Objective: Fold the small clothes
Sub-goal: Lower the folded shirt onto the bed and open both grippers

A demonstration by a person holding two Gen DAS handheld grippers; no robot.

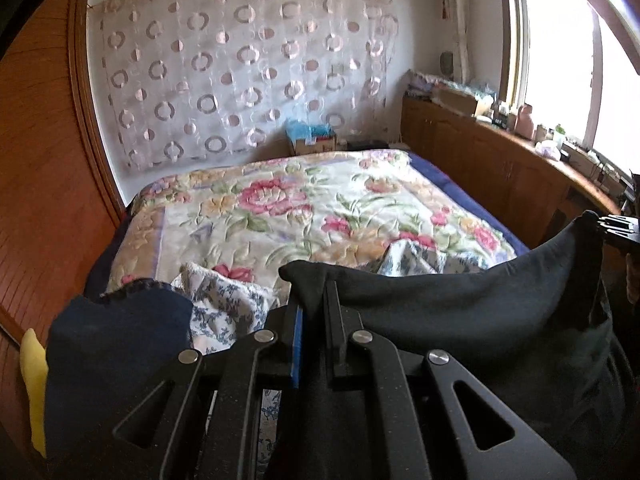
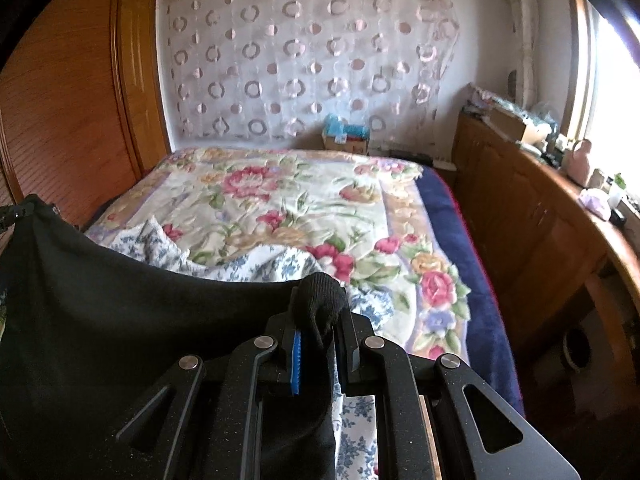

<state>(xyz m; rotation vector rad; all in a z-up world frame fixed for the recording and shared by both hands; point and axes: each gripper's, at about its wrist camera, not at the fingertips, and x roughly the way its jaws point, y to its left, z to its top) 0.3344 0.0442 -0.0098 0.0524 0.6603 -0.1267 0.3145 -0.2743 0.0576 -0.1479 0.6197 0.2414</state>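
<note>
A black garment hangs stretched between my two grippers above the near end of the bed. My left gripper is shut on one top corner of it, and the cloth sags away to the right, where the right gripper holds the other corner. In the right wrist view my right gripper is shut on a bunched black corner, and the black garment spreads left to the left gripper at the frame edge. Most of the garment's lower part is hidden behind the fingers.
White clothes with blue flowers lie crumpled on the floral bedspread. A dark blue cloth and something yellow lie at the near left. A wooden wardrobe stands left; wooden cabinets under a window stand right.
</note>
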